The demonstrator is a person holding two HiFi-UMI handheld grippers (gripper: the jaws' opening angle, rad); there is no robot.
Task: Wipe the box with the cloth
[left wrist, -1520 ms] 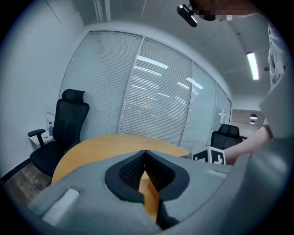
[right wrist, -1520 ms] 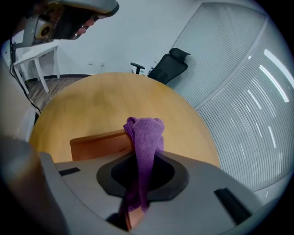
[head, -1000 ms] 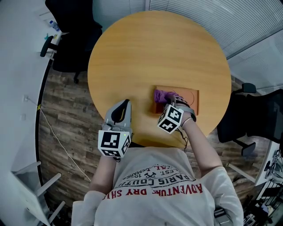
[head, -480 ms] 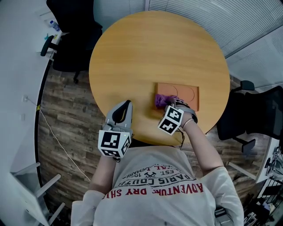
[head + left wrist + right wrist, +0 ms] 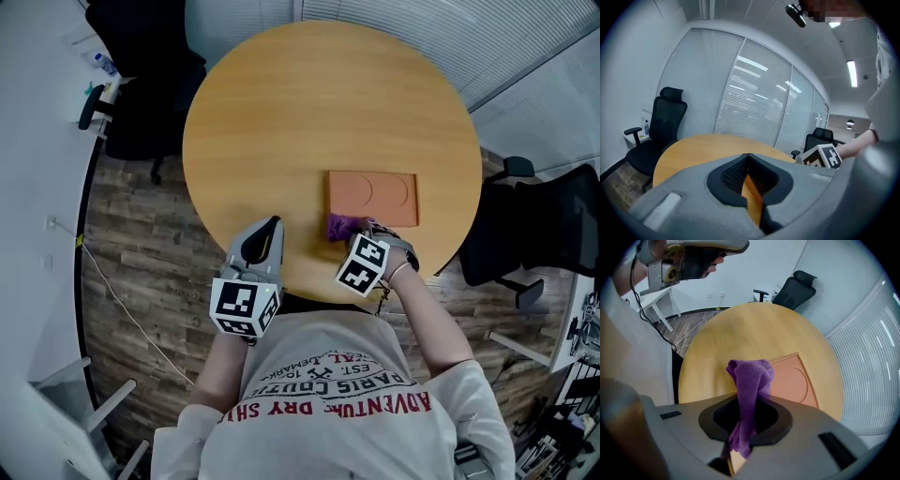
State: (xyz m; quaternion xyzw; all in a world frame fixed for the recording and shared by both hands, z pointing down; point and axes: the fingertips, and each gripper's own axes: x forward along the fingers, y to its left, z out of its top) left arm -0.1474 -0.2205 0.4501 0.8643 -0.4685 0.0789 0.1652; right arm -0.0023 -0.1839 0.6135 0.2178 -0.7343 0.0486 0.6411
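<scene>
Fingers (image 5: 715,420) of your right gripper (image 5: 352,232) pinch a purple cloth (image 5: 339,225), bunched just beside the near-left corner of the flat orange box (image 5: 372,197). From there the box lies ahead and to the right on the round wooden surface (image 5: 281,112), its long axis running left to right, so your right hand is nearer. Your left gripper (image 5: 271,225) has its fingers pressed together on nothing. The box shows no readable label, only two curved outlines.
</scene>
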